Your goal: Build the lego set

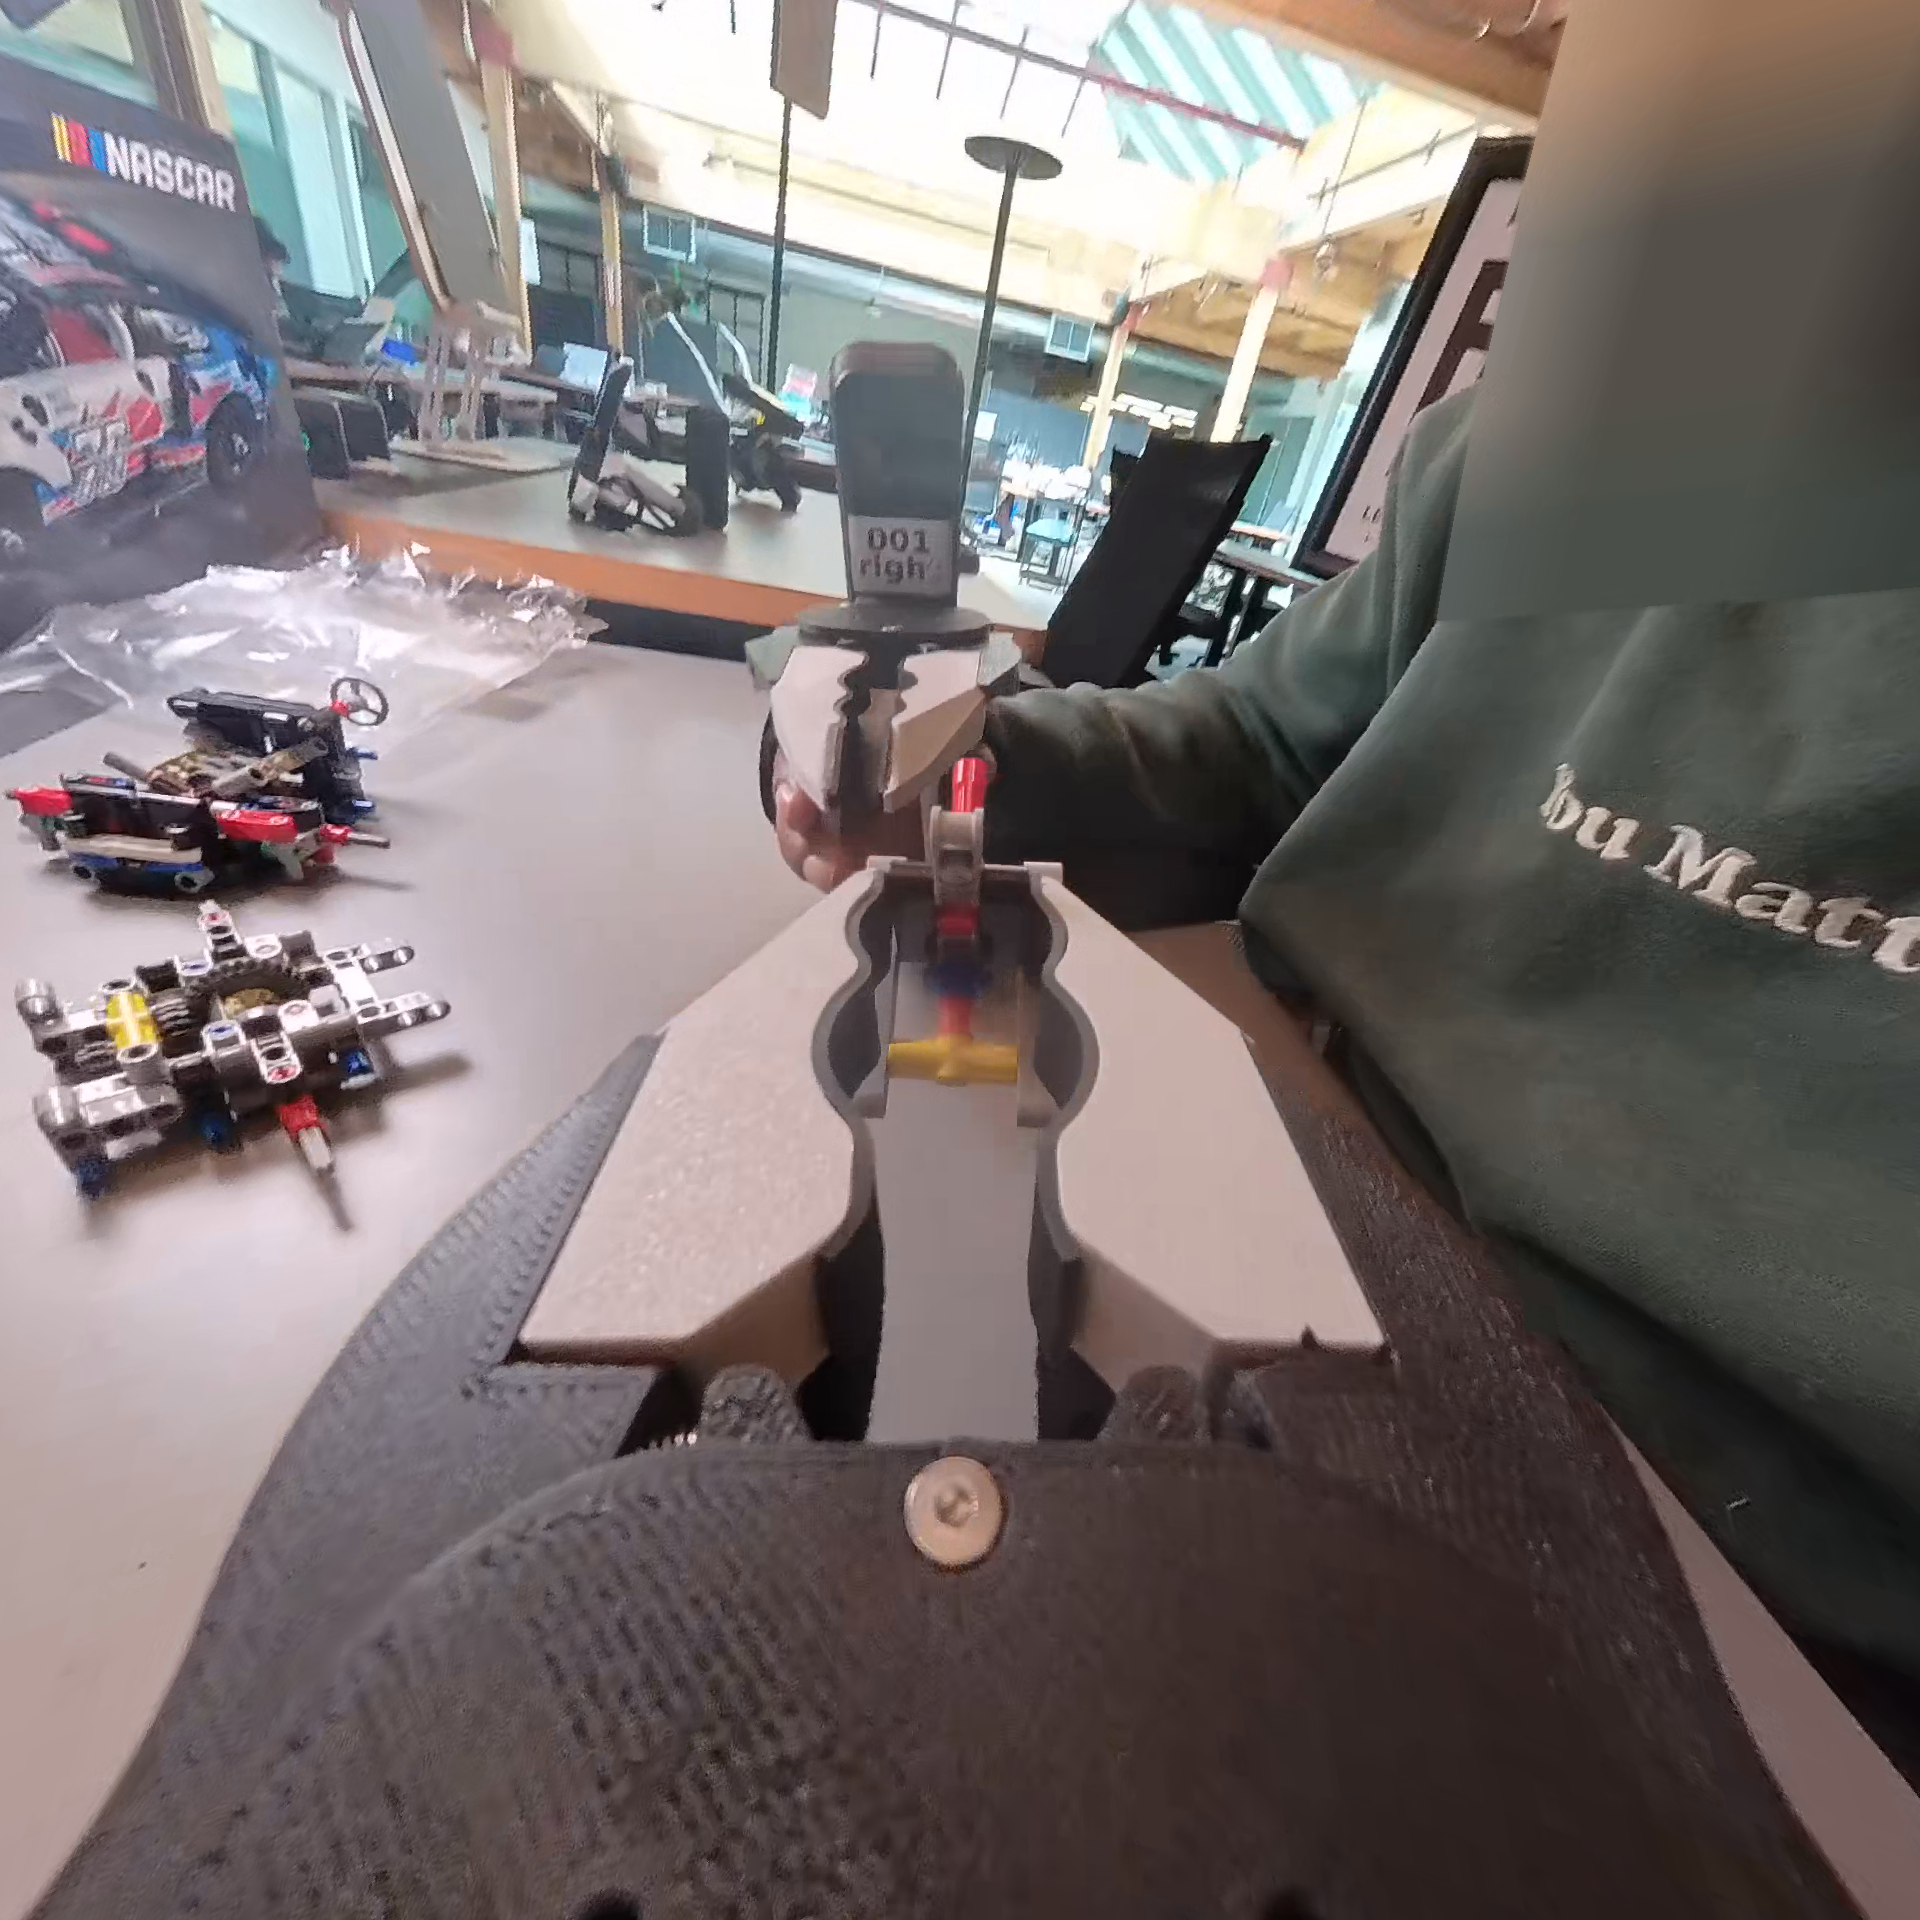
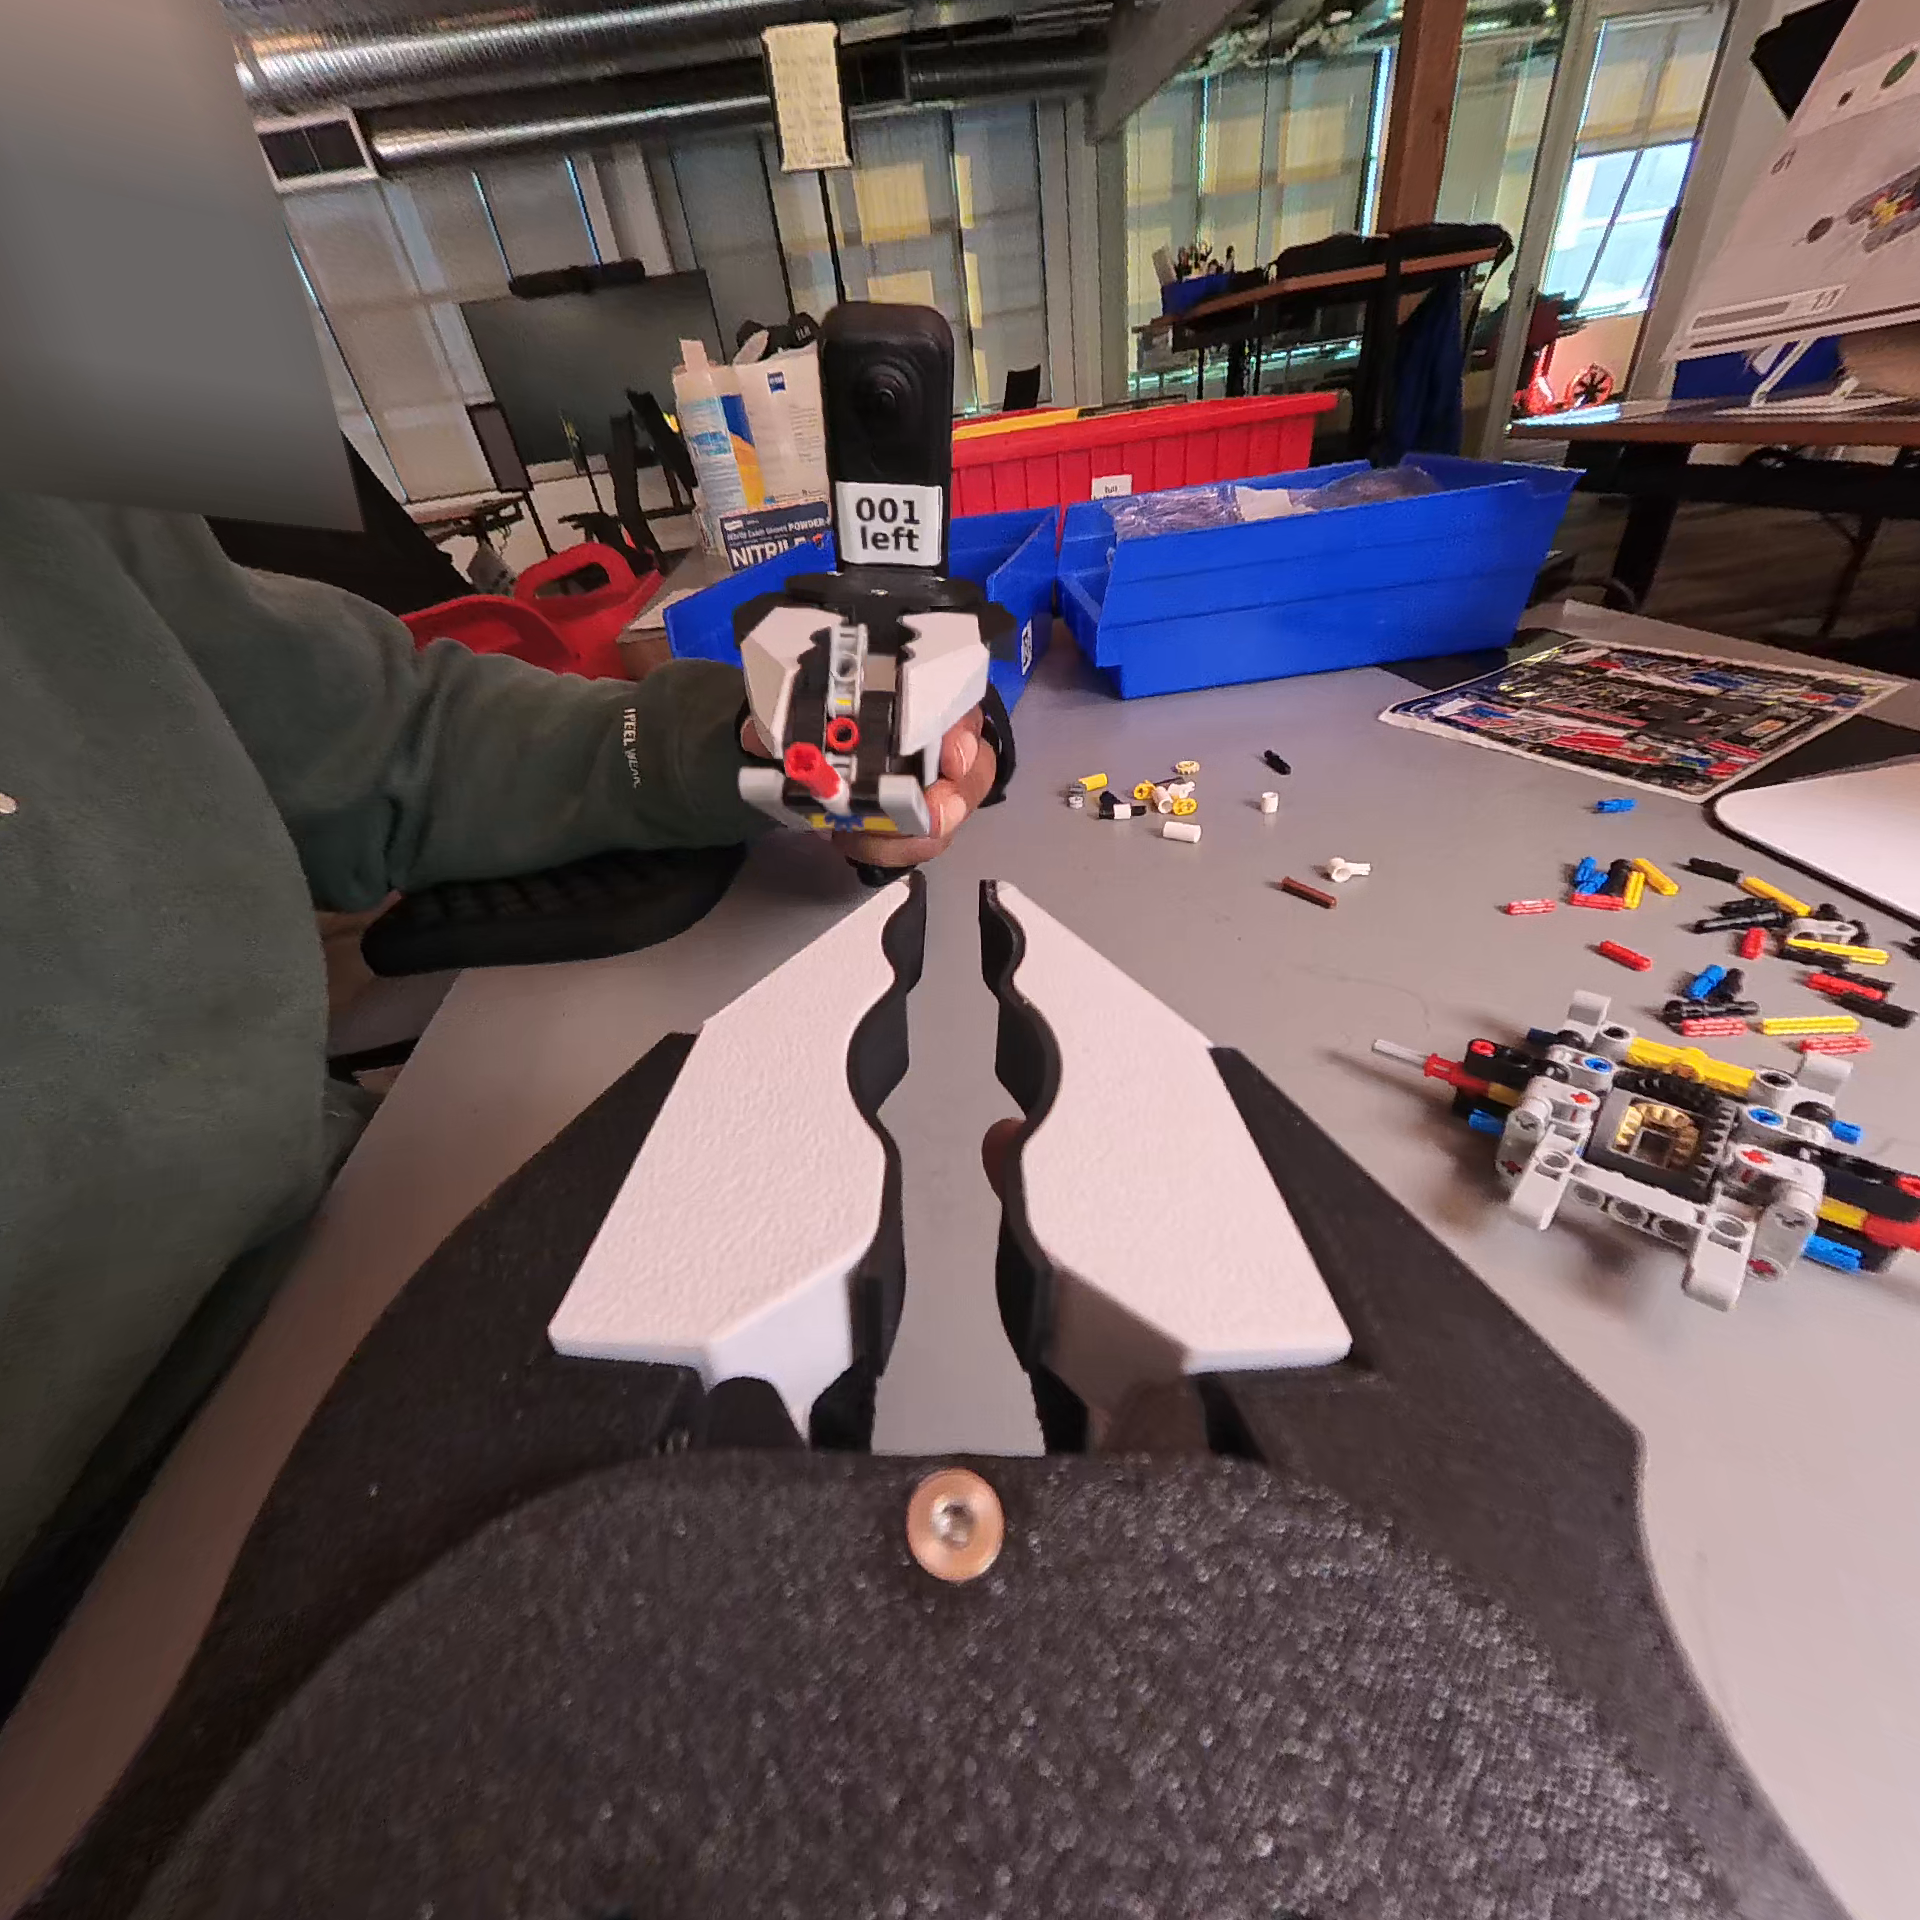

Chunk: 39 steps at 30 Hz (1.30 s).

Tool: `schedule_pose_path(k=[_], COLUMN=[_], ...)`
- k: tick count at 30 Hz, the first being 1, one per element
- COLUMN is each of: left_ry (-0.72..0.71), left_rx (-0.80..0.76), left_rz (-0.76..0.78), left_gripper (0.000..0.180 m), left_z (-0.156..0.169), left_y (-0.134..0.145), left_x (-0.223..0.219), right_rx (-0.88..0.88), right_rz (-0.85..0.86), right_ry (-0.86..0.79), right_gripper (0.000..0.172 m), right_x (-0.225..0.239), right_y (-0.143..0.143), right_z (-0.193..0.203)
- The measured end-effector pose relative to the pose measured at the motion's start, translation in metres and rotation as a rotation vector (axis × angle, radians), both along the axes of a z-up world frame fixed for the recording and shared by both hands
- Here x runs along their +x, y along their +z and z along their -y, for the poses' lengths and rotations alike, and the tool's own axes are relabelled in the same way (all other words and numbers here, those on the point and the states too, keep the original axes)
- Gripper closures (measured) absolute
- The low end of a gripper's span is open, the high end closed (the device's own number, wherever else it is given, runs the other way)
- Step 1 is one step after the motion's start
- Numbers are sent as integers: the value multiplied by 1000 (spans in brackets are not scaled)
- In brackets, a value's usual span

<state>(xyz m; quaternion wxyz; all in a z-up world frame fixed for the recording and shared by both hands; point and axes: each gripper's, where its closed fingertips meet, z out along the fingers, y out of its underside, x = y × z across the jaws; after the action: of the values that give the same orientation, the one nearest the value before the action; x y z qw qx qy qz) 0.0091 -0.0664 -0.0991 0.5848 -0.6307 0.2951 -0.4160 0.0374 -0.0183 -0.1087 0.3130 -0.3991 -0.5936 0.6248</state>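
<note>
My left gripper (image 1: pixel 961 873) is shut on a small brick assembly (image 1: pixel 954 1058) that has a yellow cross piece, red and blue parts and a grey beam (image 1: pixel 956 842). A red pin (image 1: pixel 968 784) sticks out past the fingertips. The right wrist view shows the same gripper (image 2: pixel 836 769) held above the table with the grey and black assembly (image 2: pixel 831 800) between its fingers. My right gripper (image 2: pixel 951 888) has its fingers a little apart with nothing between them. In the left wrist view it (image 1: pixel 860 769) hangs just beyond the red pin, slightly to its left, and does not touch it.
Two part-built brick models (image 1: pixel 208 810) (image 1: pixel 218 1039) lie on the grey table (image 1: pixel 582 831), with clear plastic wrap (image 1: pixel 291 623) and a printed box (image 1: pixel 125 343) behind. In the right wrist view are another model (image 2: pixel 1683 1143), loose pieces (image 2: pixel 1766 935), blue bins (image 2: pixel 1309 582) and a booklet (image 2: pixel 1642 717). There is about 6 centimeters between the tips of the two grippers.
</note>
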Motion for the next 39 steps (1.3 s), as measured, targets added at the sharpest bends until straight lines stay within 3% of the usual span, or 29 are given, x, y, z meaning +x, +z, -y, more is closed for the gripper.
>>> schedule_pose_path(k=[13, 16, 19, 25, 28, 31, 39], left_ry=[-83, -93, -95, -20, 70, 108, 202], left_rx=[59, 50, 25, -57, -139, -211, -237], left_rz=[96, 89, 57, -117, -339, -487, -660], left_gripper=[157, 157, 157, 157, 157, 156, 157], left_z=[15, 16, 14, 3, -8, -12, -19], left_y=[17, 15, 8, -24, -59, -84, -103], left_x=[3, 4, 4, -1, -9, -11, -19], right_rx=[62, 164, 327, 581, 703, 743, 712], right_rz=[24, 79, 258, 510, 576, 622, 637], right_ry=[-2, -7, 56, 282, 372, 444, 412], right_gripper=[163, 161, 160, 134, 123, 126, 159], right_x=[0, -2, 0, 0, -9, -14, -5], right_y=[-7, -21, -56, -88, -101, -110, -114], right_z=[2, -4, -19, -33, -33, -32, -32])
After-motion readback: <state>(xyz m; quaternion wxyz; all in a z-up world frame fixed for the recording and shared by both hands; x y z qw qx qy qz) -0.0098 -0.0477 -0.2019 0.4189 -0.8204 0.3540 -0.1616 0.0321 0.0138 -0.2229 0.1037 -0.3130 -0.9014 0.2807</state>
